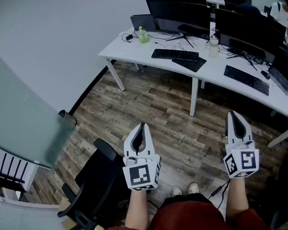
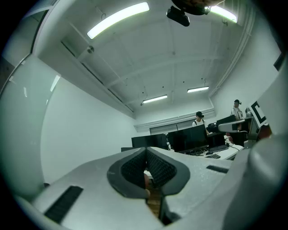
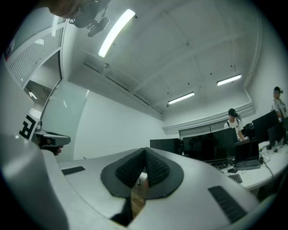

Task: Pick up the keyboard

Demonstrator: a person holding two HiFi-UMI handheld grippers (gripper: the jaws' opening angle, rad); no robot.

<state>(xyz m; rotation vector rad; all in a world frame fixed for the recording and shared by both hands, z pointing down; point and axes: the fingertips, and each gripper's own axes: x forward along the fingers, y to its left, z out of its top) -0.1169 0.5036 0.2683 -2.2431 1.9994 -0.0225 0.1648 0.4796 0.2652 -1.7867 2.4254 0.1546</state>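
Note:
Two black keyboards lie on the long white desk (image 1: 130, 50) across the room: one (image 1: 174, 54) in front of the left monitor, another (image 1: 246, 79) further right. My left gripper (image 1: 143, 126) and right gripper (image 1: 233, 115) are held side by side over the wooden floor, well short of the desk, both pointing toward it. Both are shut with nothing between the jaws. In the left gripper view the dark pads (image 2: 155, 168) meet along a closed seam, and the pads (image 3: 155, 168) in the right gripper view do the same. The desk and monitors show small beyond the jaws.
Dark monitors (image 1: 179, 12) line the desk, with a green bottle (image 1: 143, 35) and a clear bottle (image 1: 213, 45). A black office chair (image 1: 92, 188) stands close at my lower left, beside a glass partition (image 1: 22, 119). People (image 3: 233, 122) stand at far desks.

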